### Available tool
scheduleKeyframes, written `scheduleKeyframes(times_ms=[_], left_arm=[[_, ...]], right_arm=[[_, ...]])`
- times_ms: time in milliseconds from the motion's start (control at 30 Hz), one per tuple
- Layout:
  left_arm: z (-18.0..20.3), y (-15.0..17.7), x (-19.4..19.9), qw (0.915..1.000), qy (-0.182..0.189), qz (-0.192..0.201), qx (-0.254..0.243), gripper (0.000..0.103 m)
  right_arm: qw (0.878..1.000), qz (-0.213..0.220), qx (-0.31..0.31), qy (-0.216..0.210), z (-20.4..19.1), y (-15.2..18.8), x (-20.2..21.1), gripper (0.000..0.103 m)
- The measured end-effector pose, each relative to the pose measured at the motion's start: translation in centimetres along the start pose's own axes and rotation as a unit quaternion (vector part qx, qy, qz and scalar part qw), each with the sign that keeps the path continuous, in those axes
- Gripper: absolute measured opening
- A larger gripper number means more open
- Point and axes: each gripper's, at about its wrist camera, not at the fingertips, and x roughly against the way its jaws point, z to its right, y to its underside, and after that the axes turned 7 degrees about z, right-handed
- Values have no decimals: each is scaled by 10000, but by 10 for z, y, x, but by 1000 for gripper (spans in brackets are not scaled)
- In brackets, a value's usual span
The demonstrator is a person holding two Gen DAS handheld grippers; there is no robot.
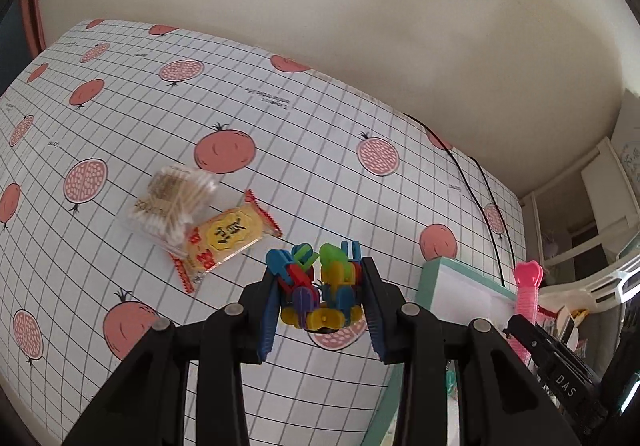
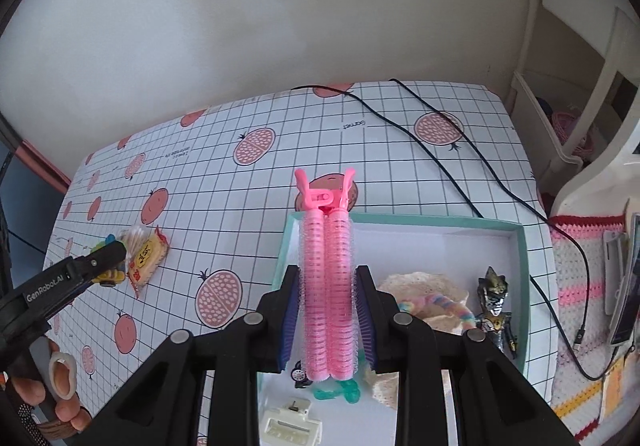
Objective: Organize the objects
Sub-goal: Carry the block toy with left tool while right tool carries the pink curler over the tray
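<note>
Left gripper point(image 1: 320, 286): angled downward above the tablecloth point(image 1: 280, 126), jaws pinching a cluster of coloured plastic clips point(image 1: 320, 282).
Right gripper point(image 2: 327, 310): angled downward over the teal box point(image 2: 520, 270), jaws clamped on a pink hair roller clip point(image 2: 326, 286).
Obscured: the roller hides part of the box's contents.

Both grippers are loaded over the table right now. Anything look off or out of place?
Nothing looks spilled or broken. The left gripper grips a bundle of colourful plastic pieces, the right gripper a pink hair-roller clip. Only oddity: a black cable trails loose across the tablecloth behind the teal box.
</note>
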Motion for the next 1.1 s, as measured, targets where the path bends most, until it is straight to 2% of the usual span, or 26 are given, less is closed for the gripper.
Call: scheduleKeyframes(times_ms=[267, 567, 800, 1100], left_arm=[[65, 25, -5, 9974, 357, -135, -610, 39], [121, 49, -12, 9896, 673, -317, -1234, 39], [145, 62, -24, 9839, 1008, -479, -1393, 39], [158, 80, -54, 9792, 961, -770, -1615, 39]], right_arm=[[9990, 47, -410, 167, 47, -1, 10, 28], [9969, 149, -723, 289, 83, -2, 22, 29], [9958, 66, -809, 413, 94, 1, 15, 29], [9948, -235, -872, 469, 100, 10, -6, 29]])
